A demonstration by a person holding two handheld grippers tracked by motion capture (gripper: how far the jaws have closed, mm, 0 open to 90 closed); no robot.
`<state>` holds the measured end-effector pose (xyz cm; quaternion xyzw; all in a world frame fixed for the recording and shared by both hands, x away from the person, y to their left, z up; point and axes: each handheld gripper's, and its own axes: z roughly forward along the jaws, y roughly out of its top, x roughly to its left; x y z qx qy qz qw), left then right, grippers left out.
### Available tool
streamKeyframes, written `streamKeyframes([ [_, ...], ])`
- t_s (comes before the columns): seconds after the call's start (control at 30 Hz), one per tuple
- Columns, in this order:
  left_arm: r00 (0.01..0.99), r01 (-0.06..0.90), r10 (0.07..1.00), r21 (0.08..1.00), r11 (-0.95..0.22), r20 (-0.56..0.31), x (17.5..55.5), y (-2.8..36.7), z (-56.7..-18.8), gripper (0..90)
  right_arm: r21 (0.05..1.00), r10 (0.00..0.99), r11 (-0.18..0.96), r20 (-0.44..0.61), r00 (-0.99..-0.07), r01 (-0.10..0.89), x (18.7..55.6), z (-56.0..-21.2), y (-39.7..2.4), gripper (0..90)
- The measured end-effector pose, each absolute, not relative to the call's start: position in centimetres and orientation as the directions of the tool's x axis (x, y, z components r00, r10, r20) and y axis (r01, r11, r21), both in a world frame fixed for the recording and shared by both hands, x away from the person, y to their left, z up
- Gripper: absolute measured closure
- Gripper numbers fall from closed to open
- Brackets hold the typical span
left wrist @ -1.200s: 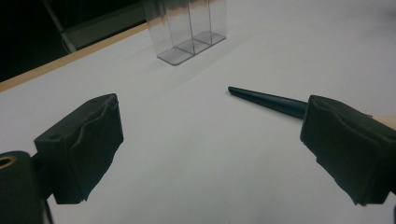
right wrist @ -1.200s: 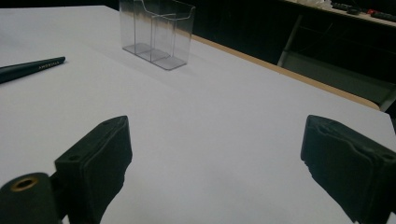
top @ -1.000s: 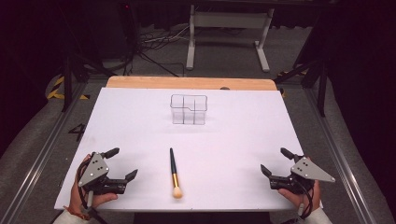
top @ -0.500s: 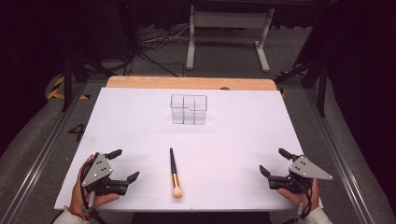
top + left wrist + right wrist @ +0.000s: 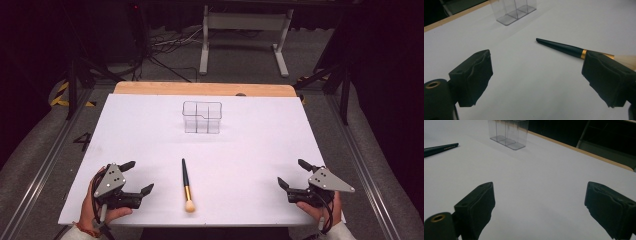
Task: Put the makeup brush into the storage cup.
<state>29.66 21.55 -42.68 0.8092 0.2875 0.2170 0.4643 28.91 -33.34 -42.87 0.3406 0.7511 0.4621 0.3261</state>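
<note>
Moved: left gripper [image 5: 137, 177] crept slightly toward the brush [image 5: 186, 183]; brush unmoved.
Left jaws: spread wide, empty, brush just right of them.
Right gripper [image 5: 295, 174]: jaws released, empty, well right of brush.
Clear organizer [image 5: 201, 117]: beyond brush.

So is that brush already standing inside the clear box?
No, the brush lies flat on the white table, well short of the clear box.

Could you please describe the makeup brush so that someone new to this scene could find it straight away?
Start at the white table, whose far middle holds a clear divided organizer. Come toward the near edge: the makeup brush lies flat between the two tongs. It alone is slim, with a dark handle, gold band and pale bristles.
</note>
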Motion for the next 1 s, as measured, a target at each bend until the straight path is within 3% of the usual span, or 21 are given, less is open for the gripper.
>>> streamKeyframes([
  [0.17, 0.740, 0.301, 0.669, 0.857, -0.418, 0.066, 29.6, 20.4, -42.6, 12.5, 0.915, 0.815, 0.343, -0.178, -0.551, 0.212, 28.9, -42.9, -33.3, 10.4],
  [0.37, 0.714, 0.436, 0.699, 0.799, -0.415, -0.026, 30.1, 17.6, -42.2, 11.8, 0.911, 0.816, 0.352, -0.188, -0.546, 0.212, 29.0, -43.0, -33.3, 11.0],
  [0.6, 0.630, 0.659, 0.760, 0.626, -0.417, -0.158, 32.3, 12.7, -41.8, 14.0, 0.903, 0.825, 0.361, -0.192, -0.532, 0.233, 29.2, -43.3, -33.3, 11.5],
  [0.8, 0.610, 0.735, 0.778, 0.474, -0.484, -0.151, 34.0, 9.0, -41.8, 18.6, 0.900, 0.824, 0.367, -0.196, -0.532, 0.236, 29.2, -43.4, -33.3, 11.7],
  [1.0, 0.610, 0.766, 0.782, 0.349, -0.541, -0.126, 35.2, 6.8, -43.0, 31.3, 0.898, 0.824, 0.368, -0.195, -0.532, 0.241, 29.4, -43.5, -33.4, 11.8],
])
